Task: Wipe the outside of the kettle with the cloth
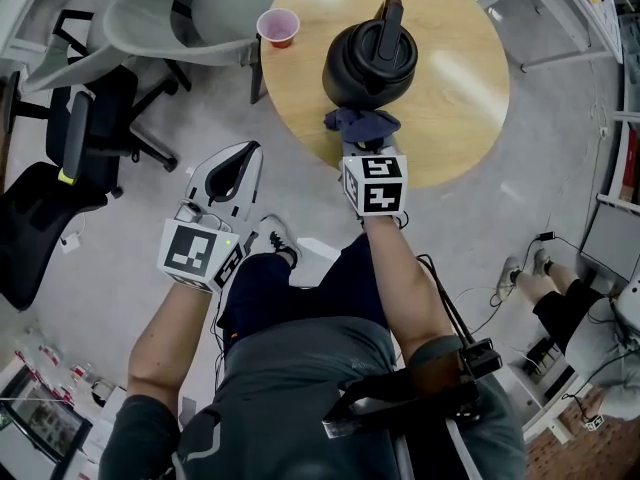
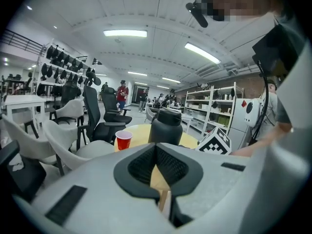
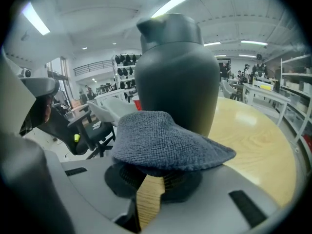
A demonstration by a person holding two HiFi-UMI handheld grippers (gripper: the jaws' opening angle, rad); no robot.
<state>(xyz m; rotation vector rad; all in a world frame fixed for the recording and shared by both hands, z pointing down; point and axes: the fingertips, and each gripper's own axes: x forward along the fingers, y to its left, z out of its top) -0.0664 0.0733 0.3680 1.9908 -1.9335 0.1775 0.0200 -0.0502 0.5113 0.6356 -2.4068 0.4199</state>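
A black kettle (image 1: 370, 63) with a lid and handle stands on the round wooden table (image 1: 460, 118), toward its near side. My right gripper (image 1: 364, 140) is shut on a blue-grey cloth (image 1: 362, 123), which lies against the kettle's near lower side. In the right gripper view the cloth (image 3: 165, 143) drapes over the jaws and hides their tips, and the kettle (image 3: 178, 82) rises right behind it. My left gripper (image 1: 243, 158) hangs over the floor left of the table, shut and empty. In its own view the left gripper (image 2: 157, 152) faces the kettle (image 2: 168, 128).
A red cup (image 1: 278, 28) stands at the table's far left edge. Grey and black office chairs (image 1: 90, 128) crowd the floor to the left. A seated person's legs (image 1: 560, 298) are at the right. Shelving (image 2: 214, 111) lines the far right wall.
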